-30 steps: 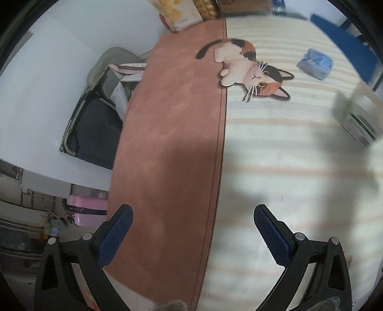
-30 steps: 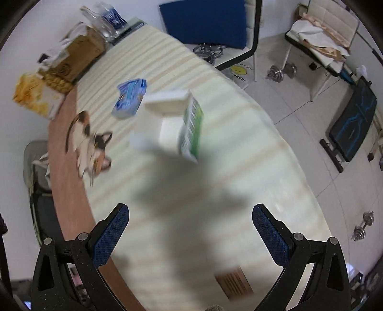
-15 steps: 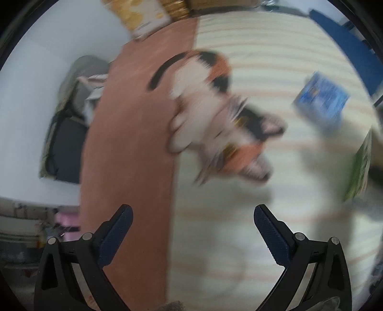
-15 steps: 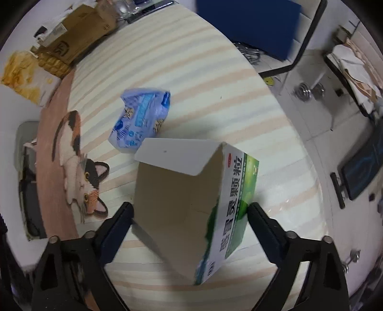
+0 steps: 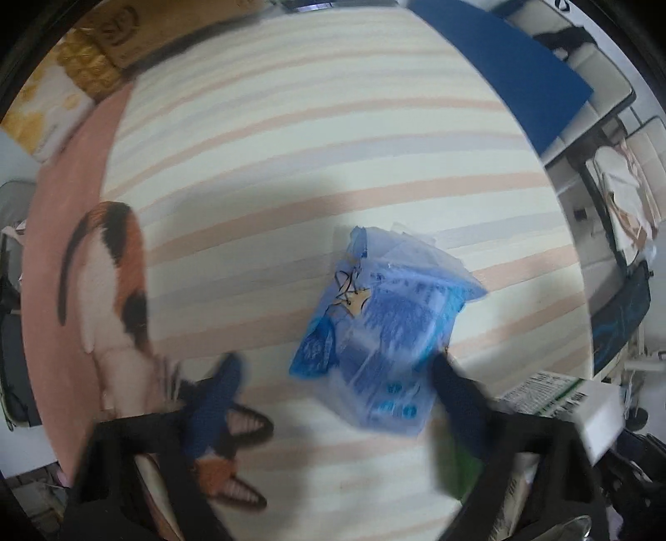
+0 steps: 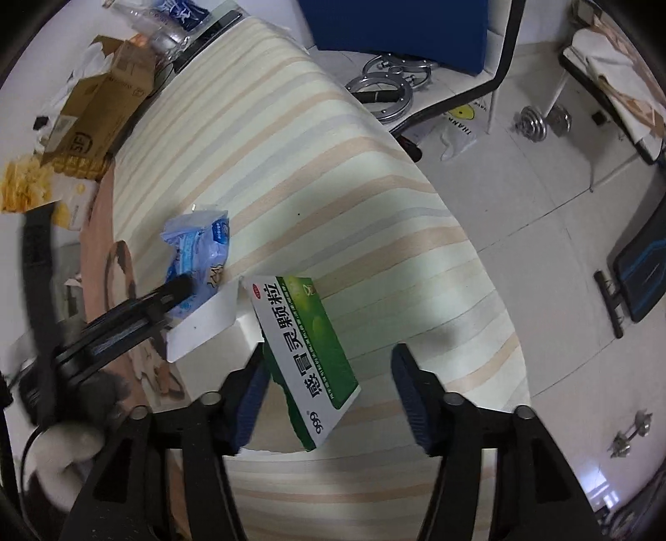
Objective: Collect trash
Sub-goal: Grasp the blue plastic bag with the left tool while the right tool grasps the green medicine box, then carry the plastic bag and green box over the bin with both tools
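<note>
A crumpled blue plastic wrapper (image 5: 383, 328) lies on the striped table cloth (image 5: 291, 137). My left gripper (image 5: 337, 399) is open, its blue fingertips either side of the wrapper's near end; it looks blurred. The wrapper also shows in the right wrist view (image 6: 200, 254), with the left gripper's finger (image 6: 175, 291) against it. A green and white medicine box (image 6: 304, 353) with an open flap lies between the open fingers of my right gripper (image 6: 329, 387), close to the left pad. The box edge shows in the left wrist view (image 5: 557, 399).
A cat picture (image 5: 112, 283) is on the cloth beside a brown strip. A cardboard box (image 6: 100, 112), yellow packets (image 6: 29, 187) and a clear bottle (image 6: 166, 21) stand at the far end. A blue chair (image 6: 395, 29), dumbbells (image 6: 545, 120) and floor lie off the right edge.
My left gripper has swept right and forward from the cat picture to the blue wrapper. My right gripper has closed in on the medicine box, which now lies between its fingers.
</note>
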A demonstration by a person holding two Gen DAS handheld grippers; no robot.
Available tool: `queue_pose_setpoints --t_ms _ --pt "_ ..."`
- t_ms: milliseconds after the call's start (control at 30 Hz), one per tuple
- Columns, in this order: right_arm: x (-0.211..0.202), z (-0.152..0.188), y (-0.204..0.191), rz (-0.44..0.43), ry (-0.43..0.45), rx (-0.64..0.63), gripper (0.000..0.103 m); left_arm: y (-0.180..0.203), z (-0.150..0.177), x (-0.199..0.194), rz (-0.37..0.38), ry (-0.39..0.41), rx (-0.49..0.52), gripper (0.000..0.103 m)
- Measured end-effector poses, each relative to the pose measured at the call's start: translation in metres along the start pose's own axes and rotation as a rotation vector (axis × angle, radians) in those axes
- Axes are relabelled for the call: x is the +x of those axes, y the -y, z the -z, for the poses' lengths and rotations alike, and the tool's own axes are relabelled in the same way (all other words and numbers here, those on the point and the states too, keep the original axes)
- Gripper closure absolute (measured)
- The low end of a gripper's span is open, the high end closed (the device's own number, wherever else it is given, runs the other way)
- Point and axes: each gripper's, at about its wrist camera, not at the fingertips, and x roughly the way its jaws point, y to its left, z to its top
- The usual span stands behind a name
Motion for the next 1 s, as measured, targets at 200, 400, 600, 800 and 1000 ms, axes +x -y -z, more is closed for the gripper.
queue_pose_setpoints --t_ms 200,400,600,800,1000 --pt "-0.007 0.004 -0.012 0.016 0.031 -0.041 0.021 -0.01 0.022 -0.01 0.015 0.028 -0.032 0.087" --pt "-0.018 0.015 -0.049 0.056 0.081 -0.164 0.0 -0.044 0.086 -0.028 -0.124 0.055 -0.134 0.091" --pt "0.015 0.024 -0.096 0.189 0.041 -0.335 0.0 -0.075 0.159 -0.04 -0.202 0.052 -0.295 0.092" --pt "0.036 0.035 -0.106 0.304 0.067 -0.383 0.028 -0.082 0.191 -0.055 -0.216 0.07 -0.366 0.092" --pt "0.014 0.057 -0.111 0.274 0.126 -0.387 0.032 -0.079 0.216 -0.086 -0.197 0.14 -0.382 0.092"
